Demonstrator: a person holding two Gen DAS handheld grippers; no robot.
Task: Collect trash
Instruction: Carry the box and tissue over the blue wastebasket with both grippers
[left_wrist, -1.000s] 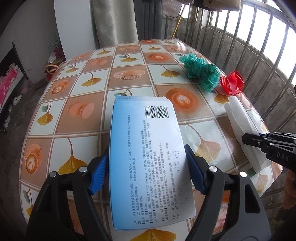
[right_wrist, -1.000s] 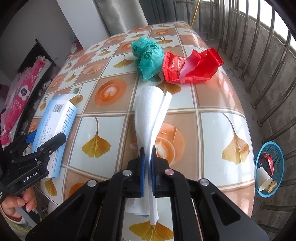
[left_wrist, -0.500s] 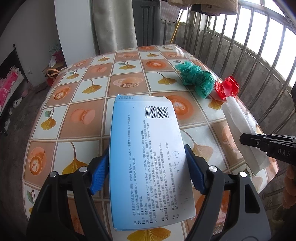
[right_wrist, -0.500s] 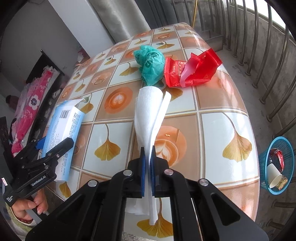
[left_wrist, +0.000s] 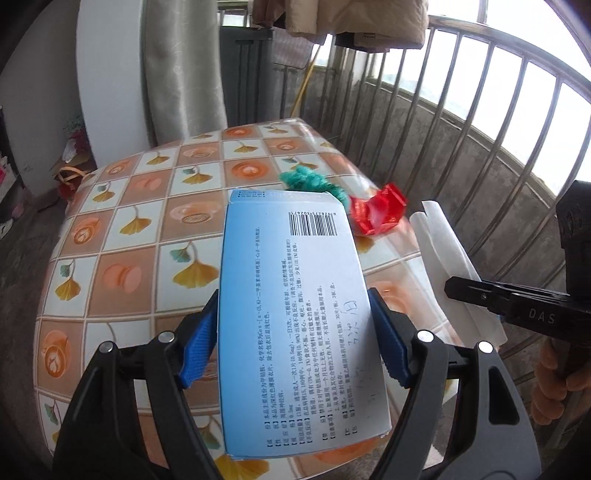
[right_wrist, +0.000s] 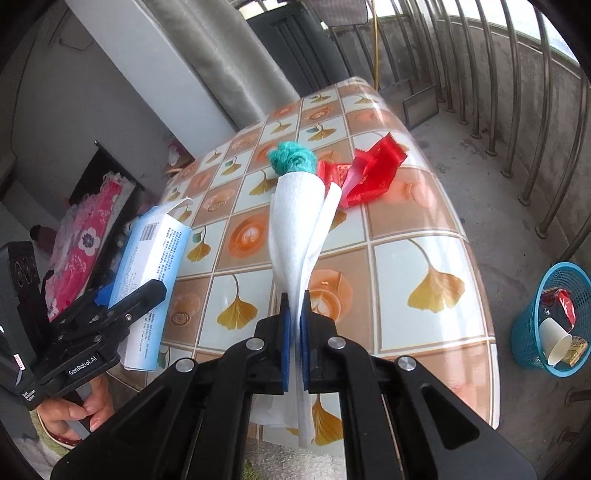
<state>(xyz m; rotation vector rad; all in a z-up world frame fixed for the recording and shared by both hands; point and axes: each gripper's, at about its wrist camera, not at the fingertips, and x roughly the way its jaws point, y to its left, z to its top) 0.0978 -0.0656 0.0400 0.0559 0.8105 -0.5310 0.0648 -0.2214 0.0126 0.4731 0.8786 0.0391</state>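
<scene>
Tabletop (right_wrist: 424, 225): glossy tiled oilcloth, ginkgo-leaf print. Basket (right_wrist: 524, 332): blue plastic mesh, on the floor right of the tabletop, holding a paper cup. Carton (left_wrist: 295, 314): flat blue-white card, clamped in left tongs (left_wrist: 295, 343) above the near edge. Tissue (right_wrist: 299, 236): soft white, folded, pinched in closed right tongs (right_wrist: 294, 332). Red foil wrapper (right_wrist: 365, 173) and crumpled green bag (right_wrist: 291, 158): on the tabletop, far right.

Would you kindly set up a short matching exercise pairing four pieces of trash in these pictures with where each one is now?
Things:
1. blue box
2. white tissue
3. red wrapper
4. paper cup

Places:
A. in the blue basket on the floor
B. clamped in the right claw
C. lying on the table
D. clamped in the left claw

Pairs: 1-D, 2-B, 3-C, 4-A
</scene>
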